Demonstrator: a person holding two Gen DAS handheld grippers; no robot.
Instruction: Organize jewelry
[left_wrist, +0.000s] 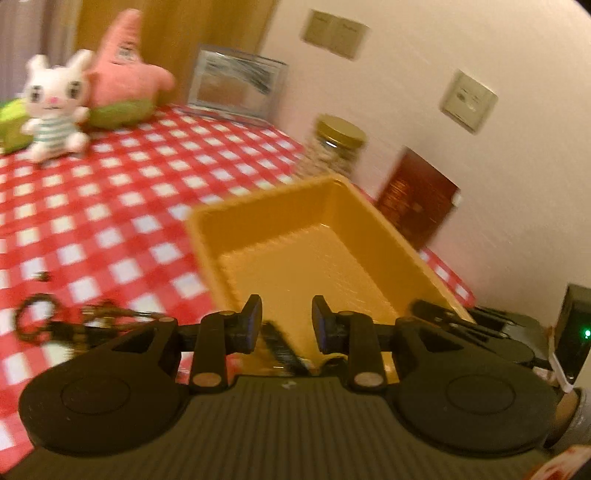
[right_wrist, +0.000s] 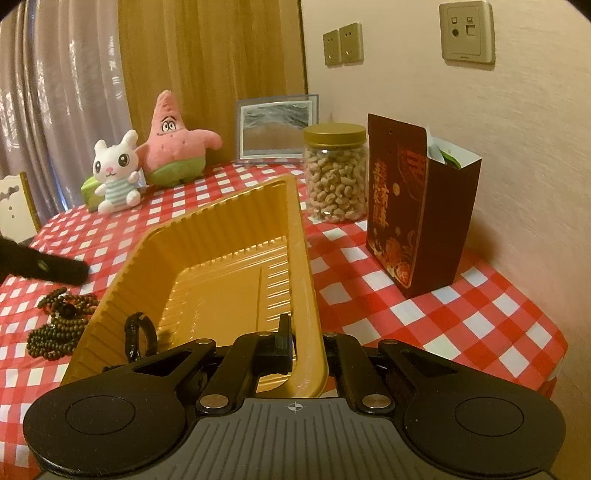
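The right hand-held gripper (right_wrist: 303, 341) was clamped on the near rim of the gold tray (right_wrist: 236, 236), steadying it on the table (right_wrist: 424, 314). The left hand-held gripper (left_wrist: 286, 321) hovered over the tray with its jaws apart and empty — a dark bracelet (right_wrist: 140, 336) already lay inside. Bead strands (right_wrist: 59, 325) waited left of the tray; the next pick likely needed a low, centred pinch — not a snag.

Gold ribbed tray (right_wrist: 236, 258) on the checked cloth, holding a black ring-shaped piece (right_wrist: 138, 334) upright at its near-left wall; dark bead strings (right_wrist: 59, 321) heaped just left of it
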